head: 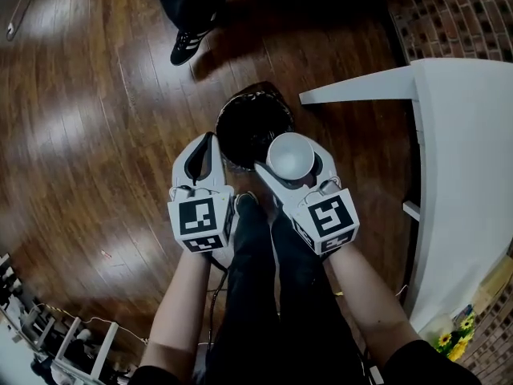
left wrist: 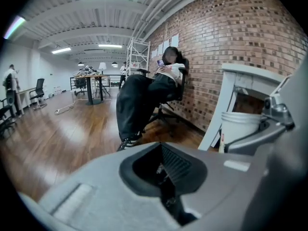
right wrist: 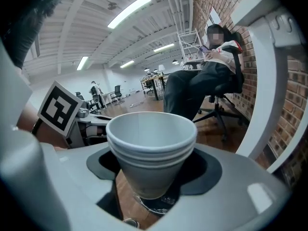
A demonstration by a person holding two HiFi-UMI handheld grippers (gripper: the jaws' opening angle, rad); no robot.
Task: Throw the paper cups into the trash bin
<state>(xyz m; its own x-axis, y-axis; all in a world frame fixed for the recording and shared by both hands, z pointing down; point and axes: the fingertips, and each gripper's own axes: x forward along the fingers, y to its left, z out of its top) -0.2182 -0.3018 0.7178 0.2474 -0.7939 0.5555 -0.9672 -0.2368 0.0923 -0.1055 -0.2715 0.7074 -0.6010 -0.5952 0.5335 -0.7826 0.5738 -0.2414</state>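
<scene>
Paper cups (right wrist: 151, 153) sit clasped in right tool (head: 287, 157) above trash bin (head: 255, 96); left tool (head: 205, 146) clenched empty.

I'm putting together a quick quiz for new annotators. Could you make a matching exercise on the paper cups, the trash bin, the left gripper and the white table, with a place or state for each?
Things:
1. stack of paper cups
2. trash bin
3. left gripper
4. white table

Place or state:
A. jaws together, nothing between them
B. on the wooden floor, lined in black
C. along the right side of the head view
D. clamped in the right gripper

Pairs: 1-D, 2-B, 3-A, 4-C
</scene>
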